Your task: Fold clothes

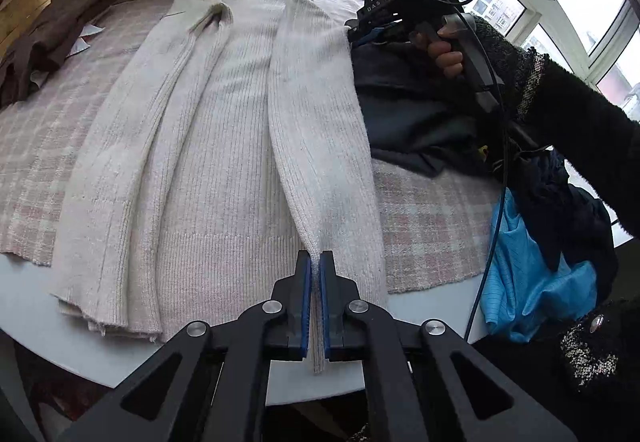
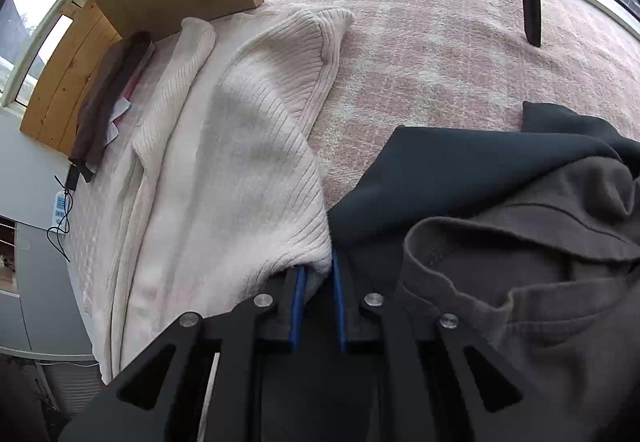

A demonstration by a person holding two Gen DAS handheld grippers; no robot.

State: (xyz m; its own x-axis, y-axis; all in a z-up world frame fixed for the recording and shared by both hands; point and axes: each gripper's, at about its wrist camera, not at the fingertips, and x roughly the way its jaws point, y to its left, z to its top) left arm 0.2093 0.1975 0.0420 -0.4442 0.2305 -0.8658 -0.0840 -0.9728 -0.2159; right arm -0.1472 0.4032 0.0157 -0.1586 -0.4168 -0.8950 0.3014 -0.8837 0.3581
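Two tongs, both clamped on one cream ribbed sweater (image 1: 224, 145) spread over the plaid cloth (image 1: 424, 226) on the counter (image 1: 28, 306): left tongs (image 1: 316, 262) pinching its hem at 6 o'clock, right tongs (image 2: 318, 274) gripping its shoulder edge beside one dark clothes pile (image 2: 520, 222) at 3 o'clock.

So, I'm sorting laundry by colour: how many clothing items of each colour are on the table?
Cream: 1, the sweater
Brown: 1, the garment
Dark grey or navy: 3, hard to separate in the pile
Bright blue: 1, the cloth
Total: 6
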